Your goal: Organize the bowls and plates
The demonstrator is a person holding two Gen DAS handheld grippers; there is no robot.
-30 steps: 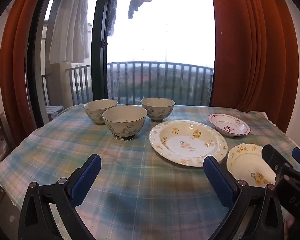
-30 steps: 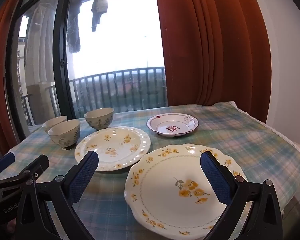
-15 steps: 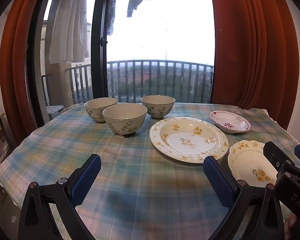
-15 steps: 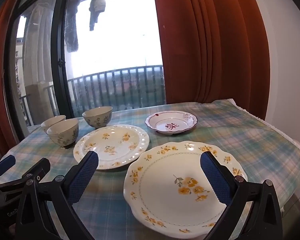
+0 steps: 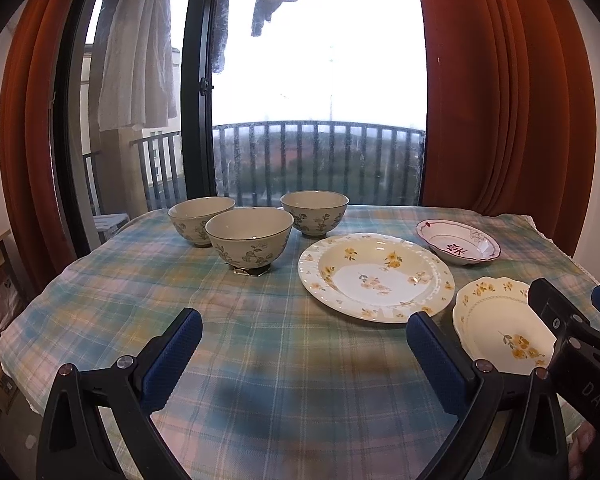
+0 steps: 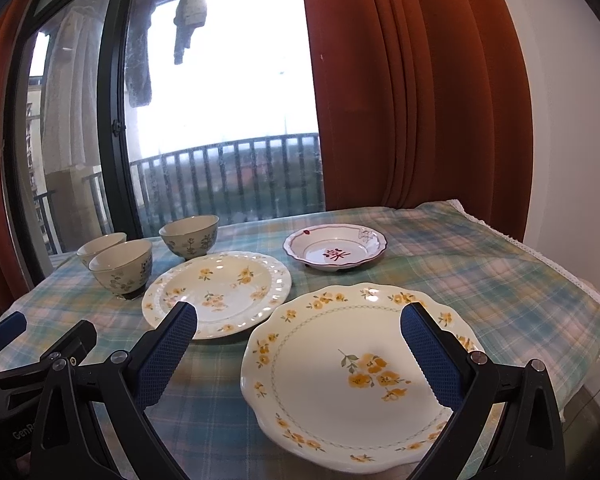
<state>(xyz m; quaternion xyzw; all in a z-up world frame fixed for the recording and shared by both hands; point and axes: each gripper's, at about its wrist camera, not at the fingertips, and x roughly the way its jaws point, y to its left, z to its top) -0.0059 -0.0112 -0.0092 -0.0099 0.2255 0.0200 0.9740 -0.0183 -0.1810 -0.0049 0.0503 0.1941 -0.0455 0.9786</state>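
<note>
The counter (image 5: 148, 292) wears a checked blue, green and pink cloth (image 5: 284, 360); three floral bowls cluster at its far left, the nearest bowl (image 5: 249, 238) in front, a second bowl (image 5: 199, 225) behind it to the left, and a third bowl (image 5: 314, 213) to the right of both; the large round plate (image 5: 376, 277) with yellow flowers lies flat just right of the bowls; beyond it, well apart, sits a small red-rimmed dish (image 5: 458, 241); nearest the right edge lies the scalloped plate (image 6: 356, 372), yellow-flowered too, close beside the large plate; whether their rims touch I cannot tell.

The left gripper (image 5: 302, 354) hangs above bare cloth, its jaws spread wide and empty; the right gripper (image 6: 298, 350) is held over the scalloped plate, jaws likewise wide apart with nothing between them, the blue pads (image 6: 430, 356) framing the plate's painted centre; whether they touch the plate cannot be told.

Behind the counter, orange curtains (image 6: 400, 88) flank a glass door (image 5: 320, 92) with a balcony railing (image 5: 320, 160) outside.
</note>
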